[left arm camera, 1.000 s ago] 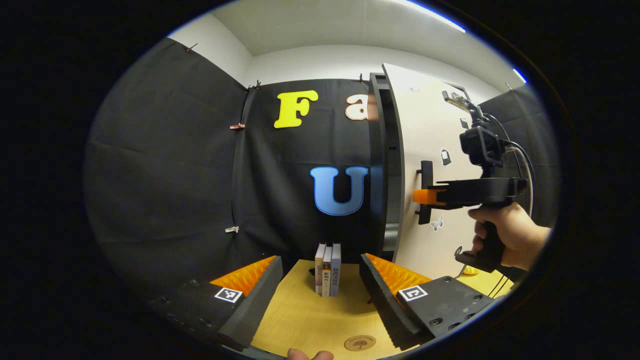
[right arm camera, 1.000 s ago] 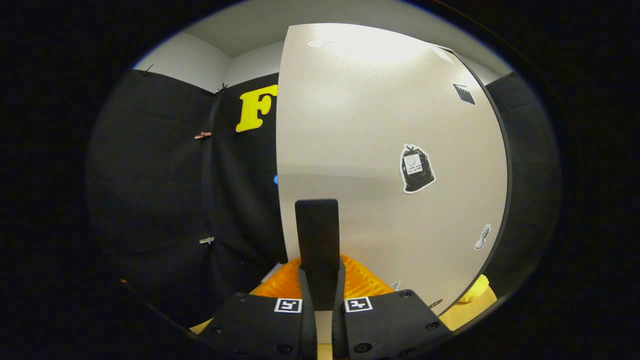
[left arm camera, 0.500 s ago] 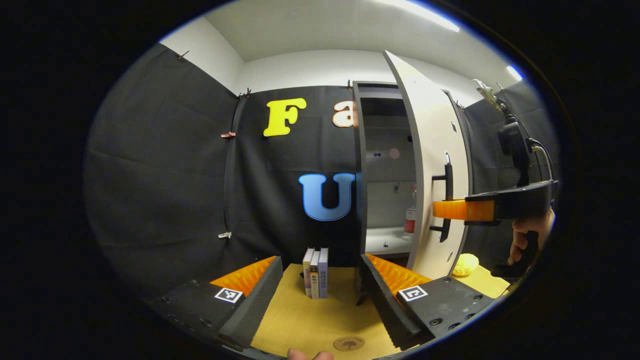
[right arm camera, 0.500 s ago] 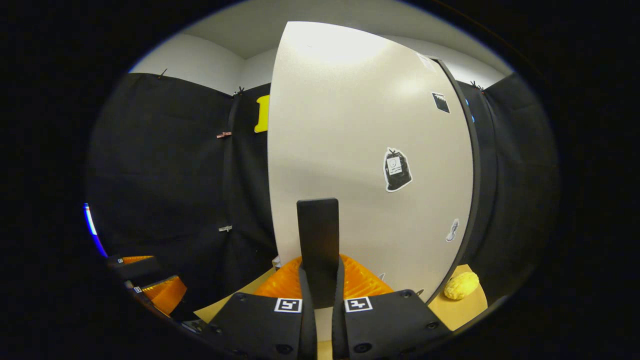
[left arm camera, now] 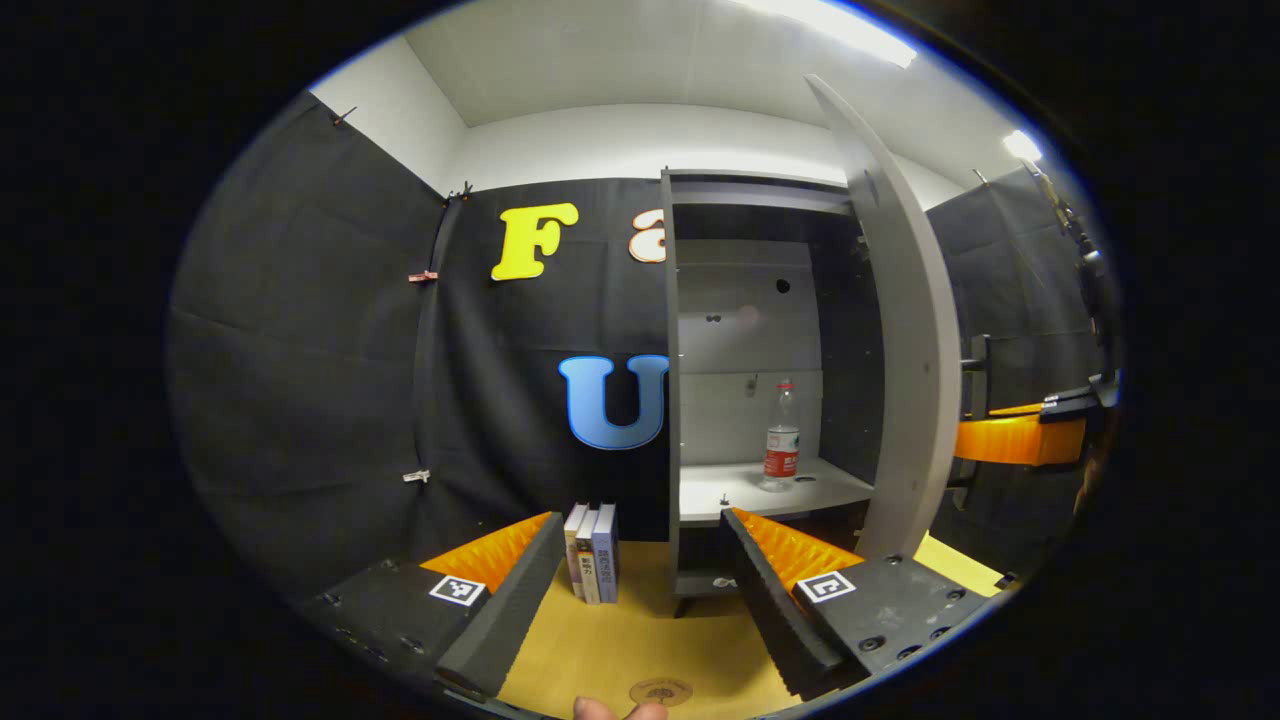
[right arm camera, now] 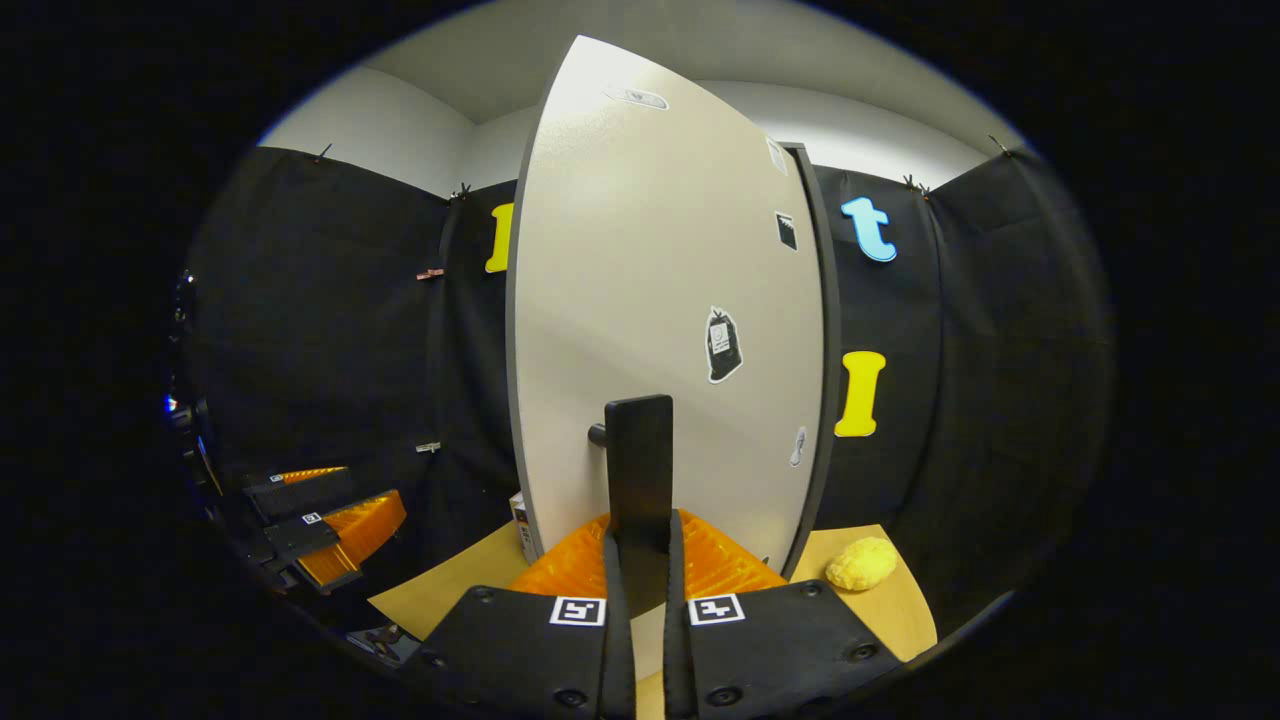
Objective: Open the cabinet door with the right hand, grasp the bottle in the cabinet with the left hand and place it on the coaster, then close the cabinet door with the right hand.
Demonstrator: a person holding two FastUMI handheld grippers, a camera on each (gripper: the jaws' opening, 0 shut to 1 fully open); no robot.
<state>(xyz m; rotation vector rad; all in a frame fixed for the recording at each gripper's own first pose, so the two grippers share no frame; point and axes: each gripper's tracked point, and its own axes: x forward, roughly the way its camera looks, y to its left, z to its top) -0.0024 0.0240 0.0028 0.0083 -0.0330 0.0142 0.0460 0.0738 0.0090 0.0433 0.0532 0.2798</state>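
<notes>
Gripping the door handle [right arm camera: 640,470] right gripper [right arm camera: 640,560] jaws clamped, left gripper [left arm camera: 640,560] jaws wide, level.

I'm working in a staged recording booth, not a real home. Black cloth walls [left arm camera: 320,380] are clipped up beneath a white ceiling with strip lights [left arm camera: 850,22]. Ahead of my left jaws stands a small grey cabinet [left arm camera: 745,300] on a wooden desk [left arm camera: 640,630], with a few books [left arm camera: 592,552] just left of it. Stickers [right arm camera: 723,345] dot the cabinet door [right arm camera: 640,280] beyond my right jaws.
</notes>
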